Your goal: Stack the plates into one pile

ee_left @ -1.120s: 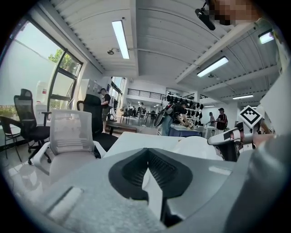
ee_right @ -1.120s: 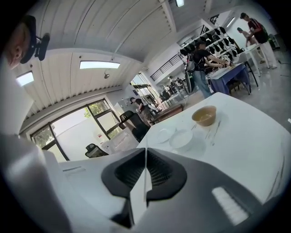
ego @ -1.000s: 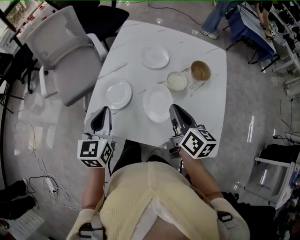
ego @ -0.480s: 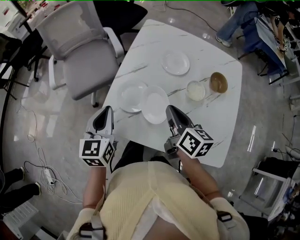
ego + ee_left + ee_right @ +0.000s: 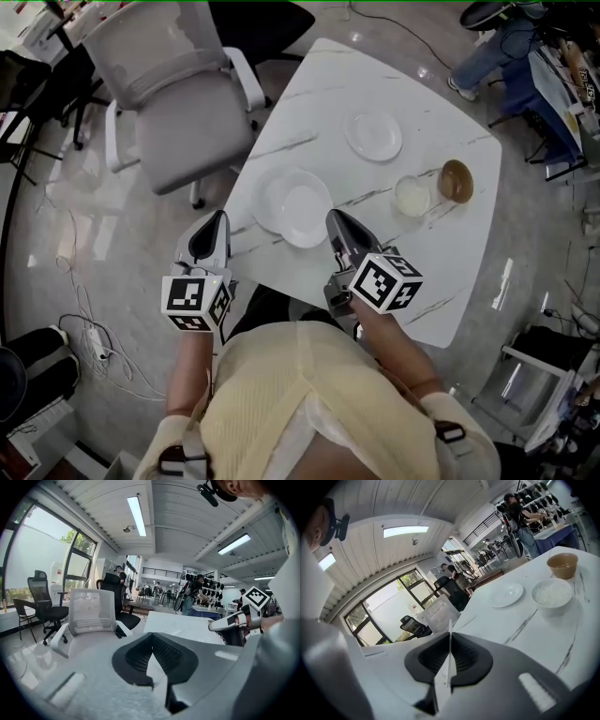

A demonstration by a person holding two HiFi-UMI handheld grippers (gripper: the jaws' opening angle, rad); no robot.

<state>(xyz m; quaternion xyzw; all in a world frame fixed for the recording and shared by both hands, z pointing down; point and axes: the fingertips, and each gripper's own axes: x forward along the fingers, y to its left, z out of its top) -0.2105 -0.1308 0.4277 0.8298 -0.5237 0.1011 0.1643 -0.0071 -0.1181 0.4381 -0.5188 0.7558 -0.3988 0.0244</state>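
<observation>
White marble counter (image 5: 328, 94), head view: right gripper (image 5: 337, 228) clenched on the near rim of a plate (image 5: 306, 214), which overlaps a second plate (image 5: 266, 199); a third plate (image 5: 374, 136) lies well apart; left gripper (image 5: 212, 228) is by the counter's near corner. Left gripper view: jaws together, nothing between. Right gripper view: plate rim edge-on between the pads. Advice: centre it over the second plate, lower it level, then release. Round, so no long axis; face up, near level.
</observation>
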